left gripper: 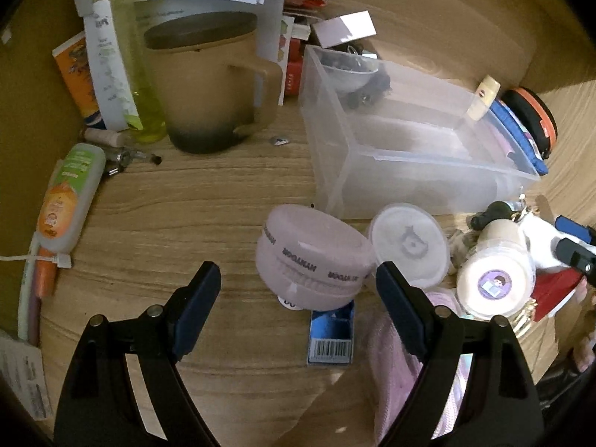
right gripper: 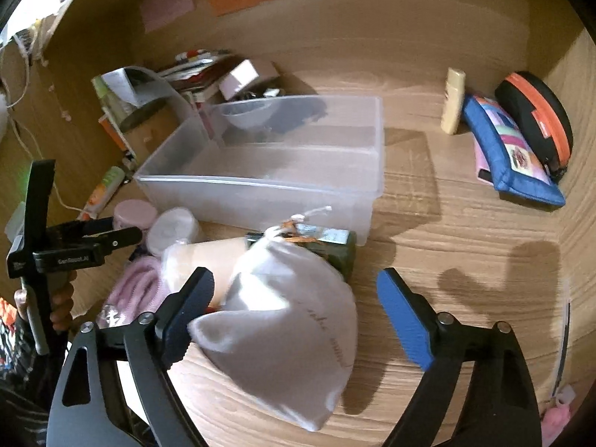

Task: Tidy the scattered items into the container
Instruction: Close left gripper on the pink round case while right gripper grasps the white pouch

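Observation:
A clear plastic bin [left gripper: 409,171] [right gripper: 260,190] stands on the wooden desk with a small bowl [right gripper: 246,111] at its far end. In front of it lie a pink round case [left gripper: 313,257], a white round lid [left gripper: 409,246], a cream jar with a purple sticker [left gripper: 495,279], a blue barcoded box [left gripper: 331,335] and a pink fluffy cloth [left gripper: 395,354]. My left gripper [left gripper: 298,275] is open, the pink case just ahead between its fingers, untouched. My right gripper [right gripper: 294,279] is open around a white drawstring pouch [right gripper: 283,320]; its right finger stands clear of the pouch. A dark green box [right gripper: 331,246] lies behind the pouch.
A tan lidded mug [left gripper: 208,85], a yellow-green bottle [left gripper: 138,74] and an orange-and-green tube [left gripper: 70,201] crowd the left. A blue pouch [right gripper: 514,149], a black-and-orange case [right gripper: 536,115] and a small cream bottle [right gripper: 452,100] sit at the right wall. Bare wood lies right of the pouch.

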`<state>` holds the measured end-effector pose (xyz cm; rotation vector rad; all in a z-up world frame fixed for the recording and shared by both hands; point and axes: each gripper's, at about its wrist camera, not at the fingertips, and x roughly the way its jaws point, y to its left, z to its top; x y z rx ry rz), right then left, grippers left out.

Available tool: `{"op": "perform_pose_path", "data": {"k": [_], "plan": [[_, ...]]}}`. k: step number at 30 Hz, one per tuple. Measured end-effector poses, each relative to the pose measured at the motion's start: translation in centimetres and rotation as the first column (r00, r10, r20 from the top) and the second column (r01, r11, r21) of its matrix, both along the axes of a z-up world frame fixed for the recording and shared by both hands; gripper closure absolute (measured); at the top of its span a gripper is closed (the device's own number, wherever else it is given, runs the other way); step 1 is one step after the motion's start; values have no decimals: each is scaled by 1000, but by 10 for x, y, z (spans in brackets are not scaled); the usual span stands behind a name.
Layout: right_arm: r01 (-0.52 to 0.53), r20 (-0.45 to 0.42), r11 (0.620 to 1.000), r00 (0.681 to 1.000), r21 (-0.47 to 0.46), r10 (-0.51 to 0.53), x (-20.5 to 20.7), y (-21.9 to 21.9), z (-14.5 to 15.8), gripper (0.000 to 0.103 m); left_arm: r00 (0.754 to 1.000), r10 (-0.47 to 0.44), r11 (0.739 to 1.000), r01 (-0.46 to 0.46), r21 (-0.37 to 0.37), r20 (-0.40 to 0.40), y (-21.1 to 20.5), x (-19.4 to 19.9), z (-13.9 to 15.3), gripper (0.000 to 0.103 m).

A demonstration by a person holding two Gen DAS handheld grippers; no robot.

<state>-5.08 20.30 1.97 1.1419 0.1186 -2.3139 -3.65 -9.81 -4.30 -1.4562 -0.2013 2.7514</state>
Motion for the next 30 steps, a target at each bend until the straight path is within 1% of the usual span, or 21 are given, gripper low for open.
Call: {"op": "perform_pose_path", "data": {"k": [3, 10, 15, 17, 19, 21, 23, 24, 25, 26, 28, 30], "plan": [[12, 9, 1000, 1000, 7, -12, -4, 7, -2, 16, 1000, -1, 1000, 1, -2, 3, -2, -2, -3, 18], [-39, 41, 999, 998, 36, 38, -4, -2, -13, 16, 1000, 5, 1000, -5, -2, 26, -2, -9, -11, 18], [-77, 102, 996, 992, 45, 72, -8, -11, -26, 16, 999, 16, 1000, -16, 4, 49, -4, -15, -17, 18], [-96, 135, 994, 987, 47, 89, -11, -15, -33, 16, 999, 19, 1000, -18, -11, 44, -3, -15, -17, 18], [-115, 170, 992, 980, 45, 106, -14, -17, -39, 25, 999, 17, 999, -16, -31, 37, -1, -16, -16, 18], [-120, 199, 992, 974, 49, 108, -16, -18, -47, 29, 1000, 11, 999, -9, -45, 29, 1, -17, -16, 18], [-119, 204, 992, 973, 41, 108, -17, -16, -49, 33, 1000, 12, 998, -11, -59, 19, 3, -17, -16, 18], [-120, 200, 992, 974, 37, 110, -16, -16, -49, 38, 1000, 15, 998, -14, -66, 12, 3, -17, -16, 20], [-118, 193, 993, 975, 30, 110, -15, -14, -47, 42, 1000, 15, 998, -14, -68, 9, 3, -18, -15, 25], [-115, 190, 993, 976, 29, 107, -15, -14, -47, 42, 1000, 13, 998, -12, -67, 5, 3, -18, -15, 29], [-102, 183, 994, 978, 26, 96, -15, -12, -46, 43, 1000, 9, 998, -9, -67, 2, 3, -20, -16, 40], [-93, 175, 995, 981, 26, 87, -14, -10, -45, 44, 1000, 10, 997, -10, -77, -5, 4, -21, -16, 41]]}}
